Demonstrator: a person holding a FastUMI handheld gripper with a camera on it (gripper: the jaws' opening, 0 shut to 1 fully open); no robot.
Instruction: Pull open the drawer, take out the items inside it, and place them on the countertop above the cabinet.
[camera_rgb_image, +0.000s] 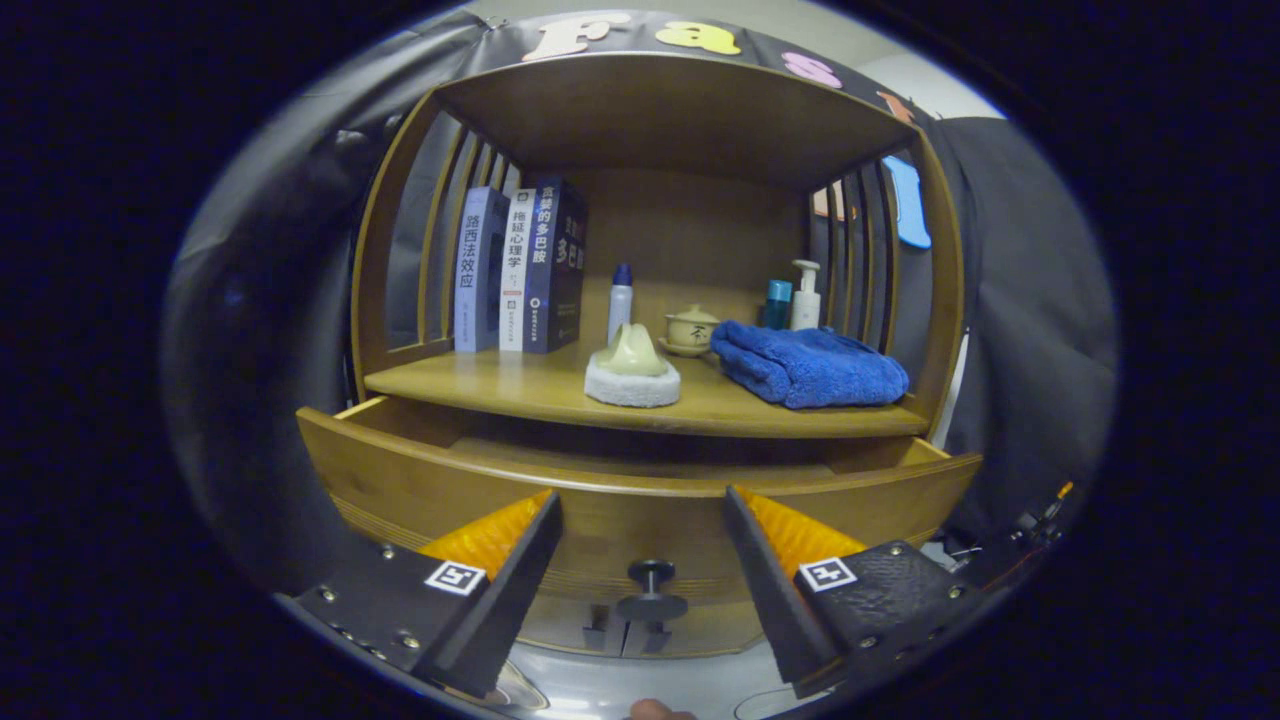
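The wooden drawer (420, 480) stands pulled out below the countertop (520, 385), and what I see of its inside is bare wood. Its dark round knob (651, 574) sits on the drawer front, between my fingers and a little below their tips. My gripper (642, 497) is open, its fingers spread wide just in front of the drawer front with nothing held. On the countertop, just beyond the fingers, rests a pale cream item on a white fluffy pad (632, 371). A folded blue towel (806, 365) lies to its right.
Three upright books (518, 268) stand at the countertop's back left. A small bottle with a blue cap (620, 300), a lidded ceramic cup (691, 328), a teal container (777, 303) and a white pump bottle (806, 296) line the back. Slatted side walls and a roof panel enclose the shelf.
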